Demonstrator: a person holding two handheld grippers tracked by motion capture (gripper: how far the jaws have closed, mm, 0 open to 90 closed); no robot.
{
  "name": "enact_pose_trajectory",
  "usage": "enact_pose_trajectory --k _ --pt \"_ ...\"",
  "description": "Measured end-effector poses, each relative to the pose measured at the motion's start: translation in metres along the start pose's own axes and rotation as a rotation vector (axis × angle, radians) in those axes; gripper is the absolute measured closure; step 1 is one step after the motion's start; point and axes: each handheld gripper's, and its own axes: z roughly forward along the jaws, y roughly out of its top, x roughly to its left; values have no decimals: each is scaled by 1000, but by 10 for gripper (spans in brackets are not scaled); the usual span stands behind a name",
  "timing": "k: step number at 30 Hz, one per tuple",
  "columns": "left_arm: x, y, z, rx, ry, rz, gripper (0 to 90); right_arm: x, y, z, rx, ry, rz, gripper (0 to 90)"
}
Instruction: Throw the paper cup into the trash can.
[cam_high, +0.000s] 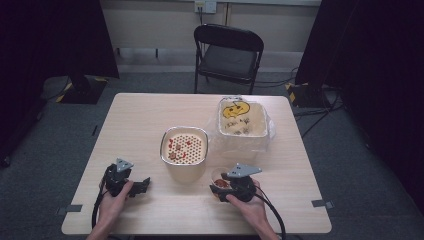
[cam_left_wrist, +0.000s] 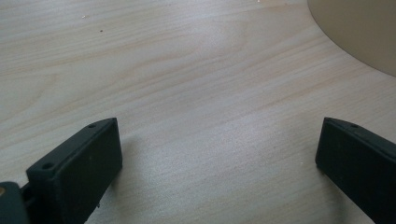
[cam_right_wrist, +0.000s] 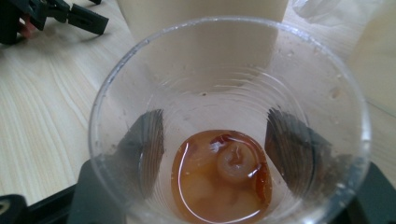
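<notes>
Right gripper (cam_high: 223, 190) clamps clear plastic cup (cam_right_wrist: 229, 126) with orange liquid, near front edge of light wood table (cam_high: 150, 115), beside strainer-topped container (cam_high: 184, 148). Left gripper (cam_high: 141, 185) rests open, empty. Grey floor, black folding chair (cam_high: 228, 54) behind.

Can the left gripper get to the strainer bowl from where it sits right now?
Probably yes. The left gripper rests open on bare table, and nothing lies between it and the strainer bowl. The right gripper, closed on the plastic cup, sits on the bowl's other side, out of the way.
</notes>
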Motion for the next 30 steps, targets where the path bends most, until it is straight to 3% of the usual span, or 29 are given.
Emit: enact_pose_trajectory --k 16,24,30 --pt "0 0 0 0 2 -1 0 -6 37 -40 -79 7 23 399" --pt "0 0 0 -1 2 -2 0 -5 68 -58 -148 17 26 398" --pt "0 0 0 0 2 0 0 -9 96 -61 -169 21 26 399"
